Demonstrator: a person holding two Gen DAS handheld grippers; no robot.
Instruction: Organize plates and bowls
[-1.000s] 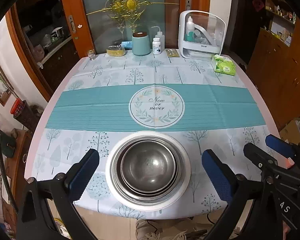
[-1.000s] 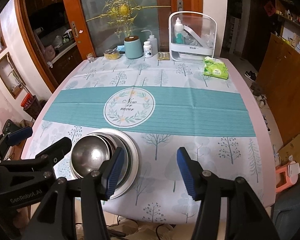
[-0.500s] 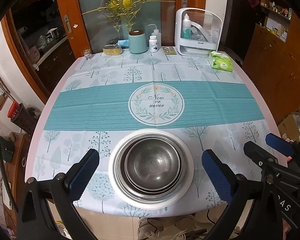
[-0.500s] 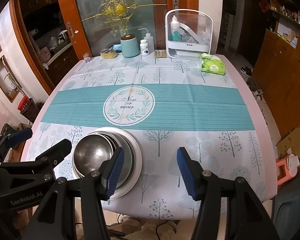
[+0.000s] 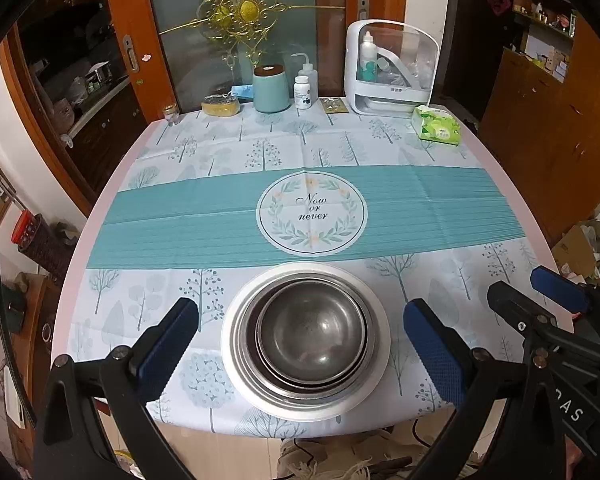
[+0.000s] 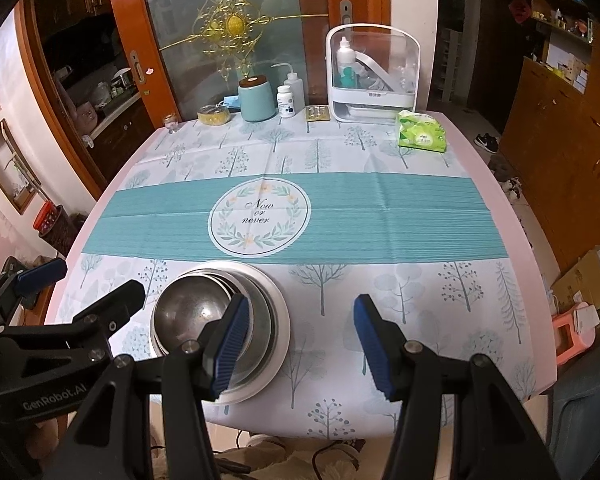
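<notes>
L wrist view: nested steel bowls [image 5: 312, 330] on white plate [image 5: 374, 376] at bench [image 5: 480, 280] near edge, centred between wide, empty left gripper [image 5: 300, 344]; R wrist view: stack left of half-spread, empty right gripper [image 6: 300, 344], so L nearer.

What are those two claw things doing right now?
Left gripper: open, holding nothing.
Right gripper: open, holding nothing.

Pretty dim room: orange wood door frame [image 5: 124, 40] around frosted glass with a gold ornament [image 5: 240, 8], brown cabinets [image 6: 560, 128] on the right.
</notes>
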